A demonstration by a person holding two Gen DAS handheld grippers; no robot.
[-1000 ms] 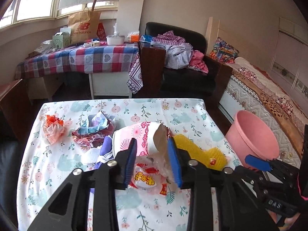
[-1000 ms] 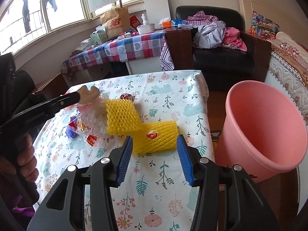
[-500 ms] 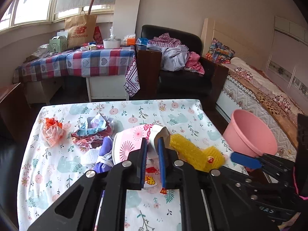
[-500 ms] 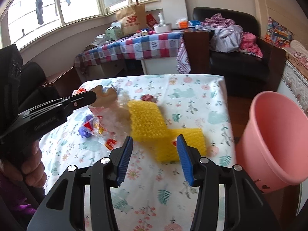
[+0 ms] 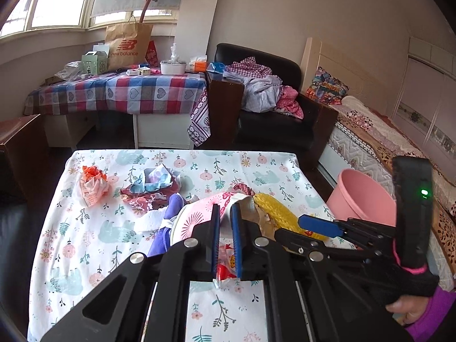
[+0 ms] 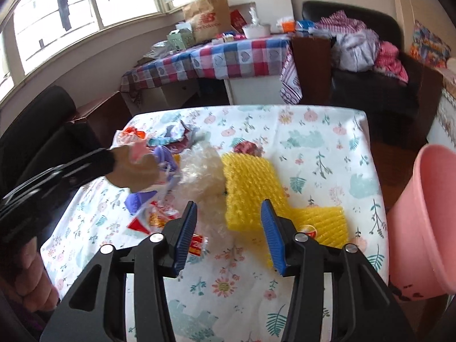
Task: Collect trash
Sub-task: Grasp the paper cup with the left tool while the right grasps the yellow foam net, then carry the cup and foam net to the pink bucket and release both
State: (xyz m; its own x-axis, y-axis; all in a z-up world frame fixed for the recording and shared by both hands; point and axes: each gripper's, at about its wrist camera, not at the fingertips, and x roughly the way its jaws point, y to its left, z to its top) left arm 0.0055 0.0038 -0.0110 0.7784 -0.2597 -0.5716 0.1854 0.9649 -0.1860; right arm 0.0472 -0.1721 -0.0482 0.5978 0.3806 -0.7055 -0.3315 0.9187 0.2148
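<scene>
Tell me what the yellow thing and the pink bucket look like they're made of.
Yellow netting: probably soft foam mesh, matte, judging by its ribbed open weave and limp bend. Pink bucket: likely moulded plastic, smooth with a slight sheen and a thin rim.

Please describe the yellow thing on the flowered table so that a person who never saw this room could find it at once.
Start at the table with the flowered cloth and go to the side nearest the pink bucket on the floor. There lies the yellow foam net, bent like an L, right next to a crumpled clear plastic bag. Among the trash here it alone is bright yellow with a ribbed mesh surface.
</scene>
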